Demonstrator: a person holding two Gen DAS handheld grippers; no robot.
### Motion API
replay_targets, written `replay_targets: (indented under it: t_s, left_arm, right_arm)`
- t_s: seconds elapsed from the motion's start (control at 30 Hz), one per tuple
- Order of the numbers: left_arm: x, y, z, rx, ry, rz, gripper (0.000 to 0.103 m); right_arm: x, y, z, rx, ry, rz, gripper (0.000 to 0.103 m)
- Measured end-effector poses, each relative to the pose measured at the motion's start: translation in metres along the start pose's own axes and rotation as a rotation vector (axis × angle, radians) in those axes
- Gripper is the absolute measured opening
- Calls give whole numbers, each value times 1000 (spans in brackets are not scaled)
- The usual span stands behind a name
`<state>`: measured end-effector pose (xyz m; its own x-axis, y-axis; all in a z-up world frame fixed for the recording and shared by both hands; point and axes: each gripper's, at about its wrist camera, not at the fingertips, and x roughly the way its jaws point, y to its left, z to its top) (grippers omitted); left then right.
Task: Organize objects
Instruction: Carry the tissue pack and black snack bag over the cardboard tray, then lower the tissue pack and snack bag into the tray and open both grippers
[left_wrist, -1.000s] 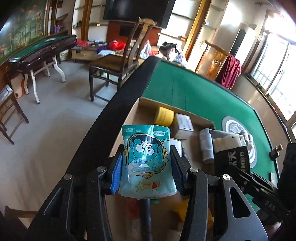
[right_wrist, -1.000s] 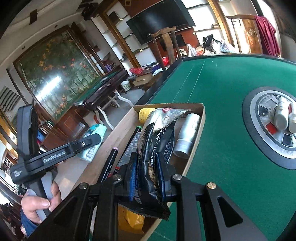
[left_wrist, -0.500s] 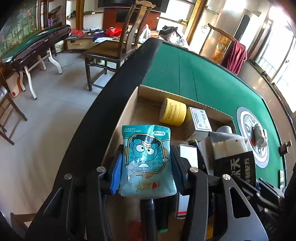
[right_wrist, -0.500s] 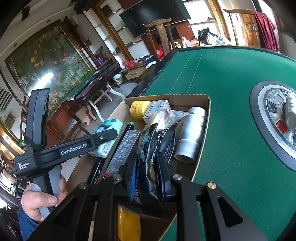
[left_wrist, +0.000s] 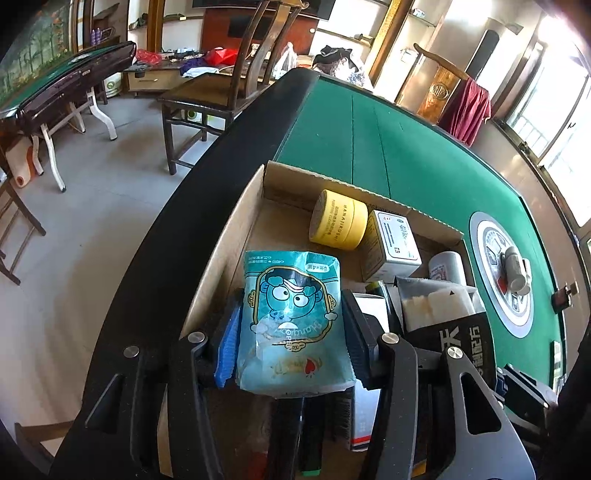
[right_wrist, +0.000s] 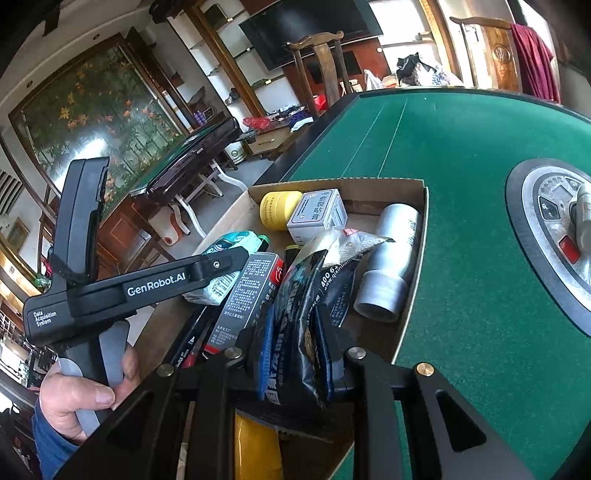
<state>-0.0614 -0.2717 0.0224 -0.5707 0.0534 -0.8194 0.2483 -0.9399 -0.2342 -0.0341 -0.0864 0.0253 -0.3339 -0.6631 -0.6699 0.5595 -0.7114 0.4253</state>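
Both tools have sunk closer over the cardboard box (left_wrist: 236, 206) and their jaws are starting to part. The left tool (left_wrist: 291, 332) holds the teal snack pouch (left_wrist: 291, 321) loosely between its pads; the right tool (right_wrist: 295, 347) pinches the black packet (right_wrist: 299, 317) above the box's near end. Release into the box looks imminent.

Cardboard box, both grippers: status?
Left gripper opening around teal pouch. Right gripper opening around black packet. Both over crowded cardboard box.

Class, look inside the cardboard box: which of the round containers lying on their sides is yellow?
The short, squat yellow plastic jar at the box's far end, beside the white carton. The other, the silver metal bottle, is taller and lies along the box's wall on the green-felt side.
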Motion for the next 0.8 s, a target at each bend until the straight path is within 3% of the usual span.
replay_targets:
  t_s: [0.3, 0.57, 0.8]
  left_arm:
    - [-1, 5, -4, -37, 10, -18, 50]
    - [-10, 5, -6, -47, 13, -24, 55]
    - [-24, 3, -8, -57, -1, -20, 59]
  right_arm:
    - [-6, 0, -3, -2, 32, 9, 24]
    - [-20, -1, -8, 6, 9, -4, 35]
    - [-39, -7, -12, 23, -13, 11, 36]
